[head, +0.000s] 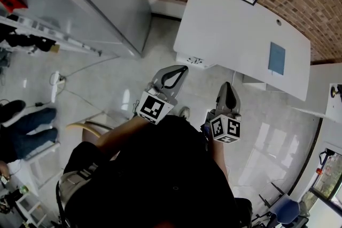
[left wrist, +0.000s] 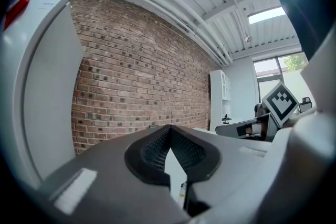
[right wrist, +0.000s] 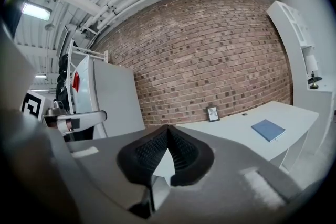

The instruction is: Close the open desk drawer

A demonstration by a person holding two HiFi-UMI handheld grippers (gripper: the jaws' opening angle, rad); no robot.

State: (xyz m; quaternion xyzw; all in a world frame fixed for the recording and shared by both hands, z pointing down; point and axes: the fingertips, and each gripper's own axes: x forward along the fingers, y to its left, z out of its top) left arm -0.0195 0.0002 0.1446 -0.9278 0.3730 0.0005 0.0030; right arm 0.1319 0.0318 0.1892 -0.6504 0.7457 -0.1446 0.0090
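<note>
Head view: the open drawer (head: 195,61) juts from the white surface (head: 230,29), just beyond the left tool (head: 183,69); the right tool (head: 227,86) sits farther off. Both are clenched and empty.

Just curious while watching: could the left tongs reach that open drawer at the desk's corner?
Probably yes. The left tongs, shut and empty, point toward the drawer, and nothing stands between them, though a step closer may be needed.

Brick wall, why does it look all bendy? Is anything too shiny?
Right gripper view: the wide lens bows the wall into an arc. Left gripper view: same bend, and the roof light glares white. Head view: glare patches on the floor, curved desk edges.
</note>
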